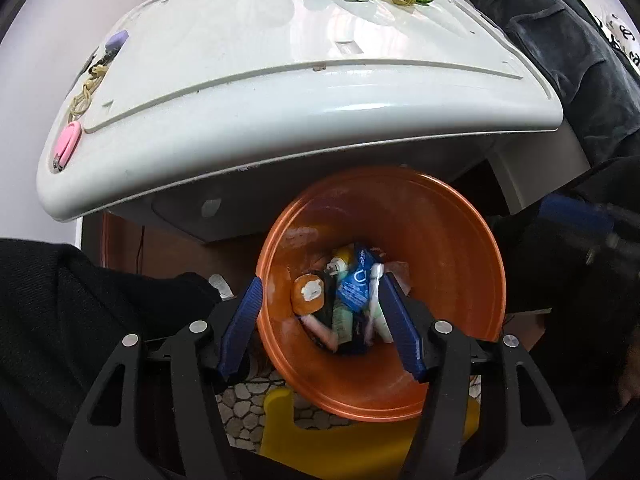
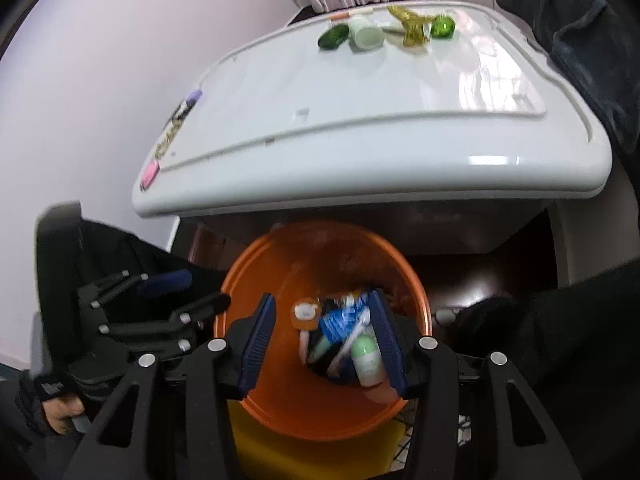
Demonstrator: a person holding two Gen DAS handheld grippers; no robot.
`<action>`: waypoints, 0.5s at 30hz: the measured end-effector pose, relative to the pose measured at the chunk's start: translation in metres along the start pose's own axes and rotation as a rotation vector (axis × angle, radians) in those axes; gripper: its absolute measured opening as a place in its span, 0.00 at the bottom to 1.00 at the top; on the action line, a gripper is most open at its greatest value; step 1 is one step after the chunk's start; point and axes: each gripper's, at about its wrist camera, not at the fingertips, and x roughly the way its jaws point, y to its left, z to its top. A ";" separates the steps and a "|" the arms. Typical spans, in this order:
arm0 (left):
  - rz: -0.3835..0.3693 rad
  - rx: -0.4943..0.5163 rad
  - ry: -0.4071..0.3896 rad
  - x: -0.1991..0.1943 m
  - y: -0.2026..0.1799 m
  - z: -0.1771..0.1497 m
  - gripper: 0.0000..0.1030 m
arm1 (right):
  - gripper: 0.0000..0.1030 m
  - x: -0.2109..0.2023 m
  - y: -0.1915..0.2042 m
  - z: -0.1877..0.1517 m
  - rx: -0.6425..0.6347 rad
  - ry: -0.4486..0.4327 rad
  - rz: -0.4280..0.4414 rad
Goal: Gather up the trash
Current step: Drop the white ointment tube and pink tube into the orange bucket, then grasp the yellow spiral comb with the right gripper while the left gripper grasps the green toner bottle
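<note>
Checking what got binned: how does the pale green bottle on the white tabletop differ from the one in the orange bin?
The green bottle on the tabletop lies far back among trinkets, its round white end facing the camera. The green bottle in the bin rests on trash in the orange bin, its green end uppermost. Both are pale green and white.

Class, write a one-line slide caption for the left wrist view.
Open left tool hangs over the orange bin of collected trash; small items remain on the white table behind.
</note>
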 end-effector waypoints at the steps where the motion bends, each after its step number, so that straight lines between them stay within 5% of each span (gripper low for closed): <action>1: -0.001 0.003 -0.007 -0.002 0.001 0.003 0.58 | 0.48 -0.005 -0.003 0.012 -0.001 -0.018 0.001; 6: 0.001 0.063 -0.103 -0.025 -0.001 0.026 0.63 | 0.48 -0.023 -0.026 0.092 -0.010 -0.145 -0.051; 10: -0.011 0.066 -0.155 -0.031 -0.003 0.047 0.69 | 0.51 -0.015 -0.046 0.182 -0.095 -0.244 -0.196; 15: -0.048 0.021 -0.147 -0.021 0.006 0.063 0.69 | 0.53 0.035 -0.057 0.251 -0.185 -0.151 -0.229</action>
